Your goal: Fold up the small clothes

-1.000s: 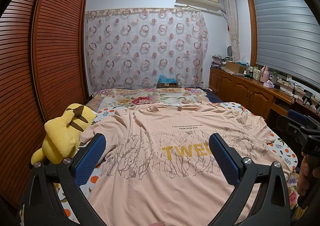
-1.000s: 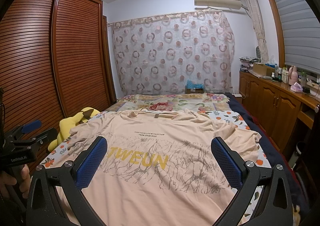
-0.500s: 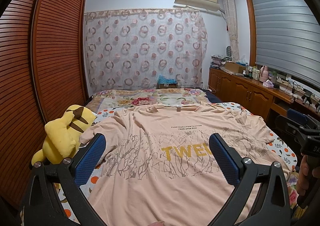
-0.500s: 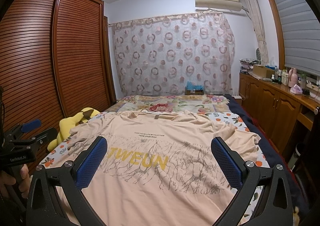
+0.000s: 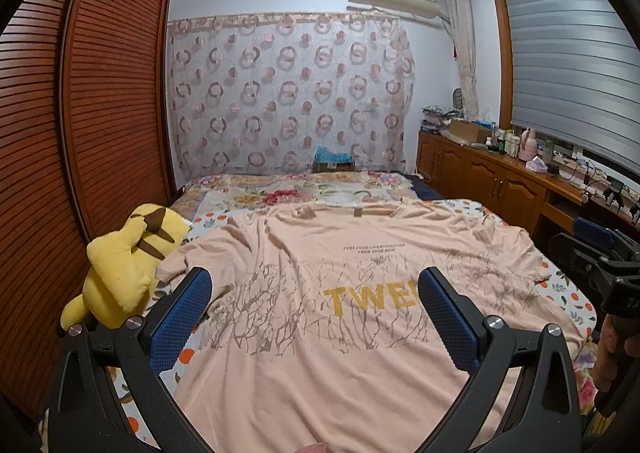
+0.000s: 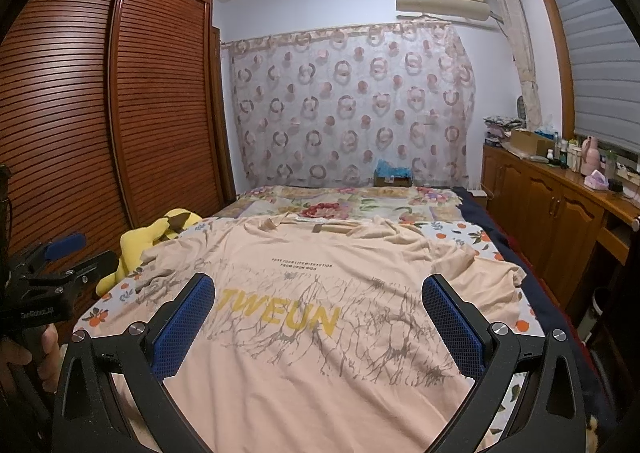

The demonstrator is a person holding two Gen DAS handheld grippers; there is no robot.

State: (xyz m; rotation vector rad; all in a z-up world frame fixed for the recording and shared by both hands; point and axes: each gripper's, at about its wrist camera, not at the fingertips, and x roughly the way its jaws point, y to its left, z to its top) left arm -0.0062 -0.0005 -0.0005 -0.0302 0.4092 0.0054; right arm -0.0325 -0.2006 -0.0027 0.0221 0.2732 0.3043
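A peach T-shirt (image 5: 320, 365) with yellow lettering and a grey branch print lies spread face up on the bed, collar at the far end; it also fills the right wrist view (image 6: 320, 365). My left gripper (image 5: 316, 293) hovers open above the shirt's lower left part, nothing between its blue pads. My right gripper (image 6: 320, 297) hovers open above the lower right part, also empty. The shirt's right sleeve (image 6: 488, 273) is rumpled. Each gripper shows at the edge of the other's view, held by a hand.
A yellow plush toy (image 5: 128, 269) sits at the bed's left edge beside the slatted wardrobe (image 5: 100, 101). A floral quilt (image 5: 296, 189) covers the far end of the bed. Wooden cabinets (image 5: 500, 185) with clutter run along the right wall.
Both views have tilted up slightly, so the bed and shirt sit a little lower in frame. The shirt has not moved and both grippers stay open.
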